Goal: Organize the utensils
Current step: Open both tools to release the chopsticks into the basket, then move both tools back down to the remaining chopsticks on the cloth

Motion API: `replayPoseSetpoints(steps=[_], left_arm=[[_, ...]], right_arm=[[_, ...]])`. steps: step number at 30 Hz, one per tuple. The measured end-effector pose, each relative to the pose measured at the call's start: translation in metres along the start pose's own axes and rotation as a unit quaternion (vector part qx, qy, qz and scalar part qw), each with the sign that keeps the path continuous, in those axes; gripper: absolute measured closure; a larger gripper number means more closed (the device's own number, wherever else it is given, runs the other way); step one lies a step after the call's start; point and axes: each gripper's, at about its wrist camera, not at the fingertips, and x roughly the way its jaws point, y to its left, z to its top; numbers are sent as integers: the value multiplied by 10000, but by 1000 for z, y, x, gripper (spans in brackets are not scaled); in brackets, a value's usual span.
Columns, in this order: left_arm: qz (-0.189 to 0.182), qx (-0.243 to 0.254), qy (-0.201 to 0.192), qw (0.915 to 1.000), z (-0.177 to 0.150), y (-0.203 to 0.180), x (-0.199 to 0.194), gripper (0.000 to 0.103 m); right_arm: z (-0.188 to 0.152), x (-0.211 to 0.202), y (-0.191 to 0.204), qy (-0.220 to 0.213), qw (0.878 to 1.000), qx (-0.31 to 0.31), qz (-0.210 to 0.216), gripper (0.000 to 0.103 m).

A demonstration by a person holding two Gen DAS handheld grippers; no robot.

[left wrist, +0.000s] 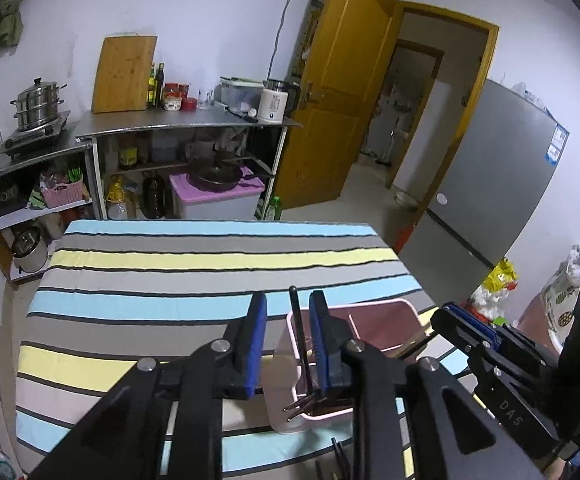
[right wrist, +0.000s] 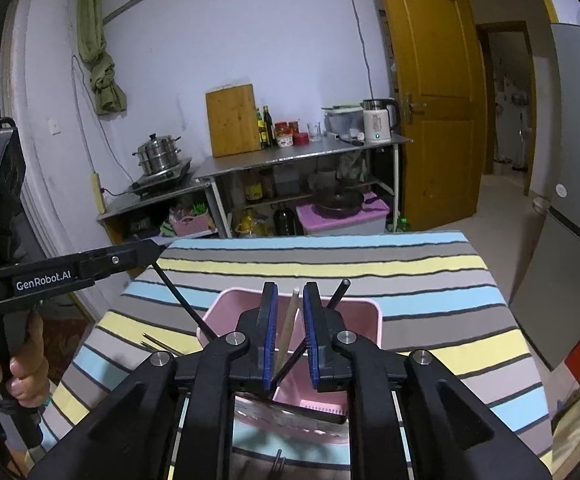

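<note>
- Bin (right wrist: 364, 316) sits on the bench (right wrist: 430, 280), near its front edge.
- Dark chopstick (left wrist: 300, 336) stands tilted in the bin, between the left gripper (left wrist: 287, 300) fingers (left wrist: 255, 332).
- Pale chopstick (right wrist: 290, 328) stands in the bin between the right gripper (right wrist: 290, 292) fingers (right wrist: 267, 320); another dark stick (right wrist: 340, 292) leans just right of it.
- Loose chopsticks (right wrist: 157, 342) lie on the bench left of the bin.
- Counter (left wrist: 185, 120) stands behind the bench, against the wall.
- Cutting board (left wrist: 123, 74), bottles (left wrist: 155, 84) and kettle (left wrist: 275, 100) stand on the counter, left to right.
- Steamer pot (left wrist: 37, 104) sits left of the counter, on a cooktop (left wrist: 33, 138).
- Door (left wrist: 342, 92) is right of the counter; fridge (left wrist: 502, 168) further right.
</note>
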Motion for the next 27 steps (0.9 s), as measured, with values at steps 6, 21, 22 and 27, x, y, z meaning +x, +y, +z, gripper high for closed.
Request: replayPoseSetpoints(steps=[6,21,22,27], left_arm=[[4,-13,-215,9998,-1,2,-23,80],[2,-139,-469,9988,-65,1,-84,80],[2,-138,-452,9989,-71,0,-86,80],[0,-60,-360,9993,-99,-11,-96,80]], right_arm=[[3,-22,2,-163,9999,21,43,89],[-42,-93,-7,-289,9991,260,194,86],[-47,-97,-8,-272,9990,290,207,86],[-70,-112,-9,-200,9987,398,247,86]])
